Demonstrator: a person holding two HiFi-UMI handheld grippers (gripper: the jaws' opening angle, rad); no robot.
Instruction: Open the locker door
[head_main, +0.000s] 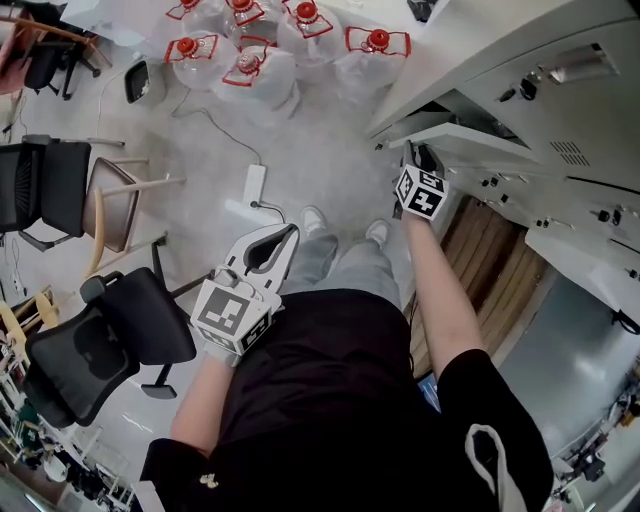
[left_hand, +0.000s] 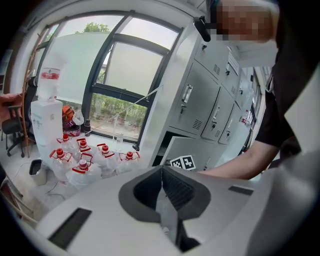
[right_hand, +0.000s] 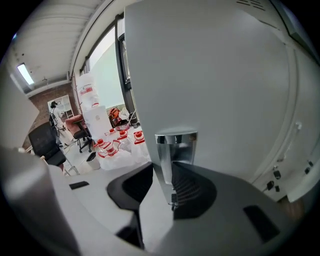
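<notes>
Locker door (head_main: 470, 140) stands ajar at the upper right of the head view, swung out from the row of grey lockers (head_main: 560, 110). The right gripper (head_main: 420, 160) is clamped on the door's chrome handle (right_hand: 172, 150), with the bar pinched between its ribbed pads. The left gripper (head_main: 272, 248) hangs near the centre of the frame above the floor, its jaws pressed together with nothing between them. Red-capped water bottles (head_main: 250, 60) cluster at the upper left.
</notes>
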